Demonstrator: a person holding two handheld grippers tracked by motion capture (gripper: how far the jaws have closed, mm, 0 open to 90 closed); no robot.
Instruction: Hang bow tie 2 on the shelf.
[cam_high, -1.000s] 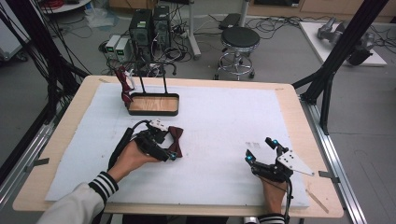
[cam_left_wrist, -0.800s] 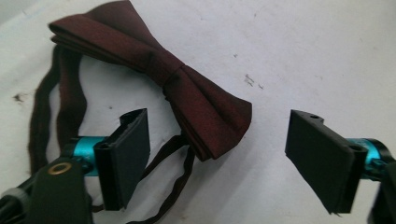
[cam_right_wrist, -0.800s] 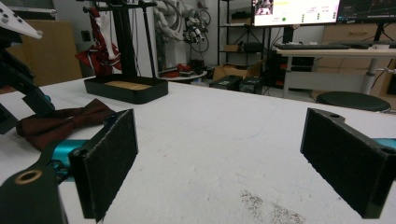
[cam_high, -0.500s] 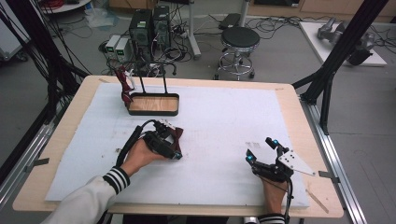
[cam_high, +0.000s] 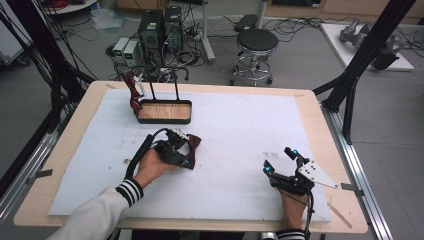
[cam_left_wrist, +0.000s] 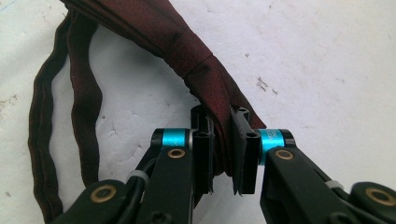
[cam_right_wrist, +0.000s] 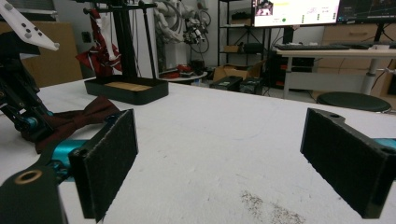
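Grasp step: the left gripper (cam_left_wrist: 223, 154) has just closed its jaws on one wing of the dark red bow tie (cam_left_wrist: 187, 51), which lies on the white table (cam_high: 240, 130) in front of the black stand (cam_high: 165, 111). Next is probably a lift toward that stand without dragging the strap. Compared with a second ago the left hand has leaned in over the tie; the right gripper (cam_high: 281, 162) sits near the front edge, jaws wide and empty.

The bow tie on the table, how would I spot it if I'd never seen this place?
Start at the big white foam sheet covering the wooden table, then find the black stand with a wooden tray near its far left. Just in front of that lies the dark red fabric bow tie, pinched in the left hand-held gripper. Another red tie hangs on the stand; this one lies flat.
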